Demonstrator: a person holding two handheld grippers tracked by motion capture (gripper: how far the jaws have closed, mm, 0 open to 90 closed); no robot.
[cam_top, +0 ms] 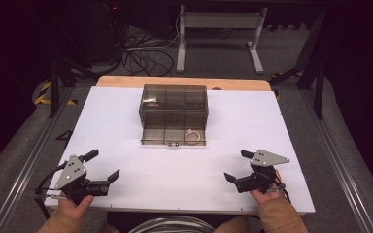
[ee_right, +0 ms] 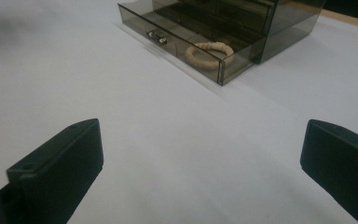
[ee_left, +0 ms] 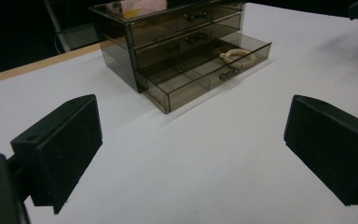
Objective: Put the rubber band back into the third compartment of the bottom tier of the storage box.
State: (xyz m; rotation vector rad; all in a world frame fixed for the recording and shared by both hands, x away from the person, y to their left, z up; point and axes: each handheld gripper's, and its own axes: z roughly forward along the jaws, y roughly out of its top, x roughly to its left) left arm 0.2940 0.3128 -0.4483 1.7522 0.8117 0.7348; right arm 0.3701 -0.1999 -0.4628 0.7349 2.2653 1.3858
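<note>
Left gripper [cam_top: 105, 165] near the desk's [cam_top: 126, 102] front-left corner, jaws wide apart, holding nothing. Smoky drawer box [cam_top: 174, 104] mid-desk toward the back edge, bottom drawer [cam_top: 173, 136] pulled out, beige bracelet [cam_top: 193, 136] in its right compartment. Right gripper [cam_top: 238, 166] near front-right corner, jaws spread wide, empty.

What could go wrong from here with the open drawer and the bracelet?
The smoky transparent plastic drawer box looks light, so pushing its open bottom drawer one-handed may slide the whole box. The beige beaded bracelet lies against the drawer's front wall, awkward for wide jaws. Both the left gripper and right gripper start far off.
</note>
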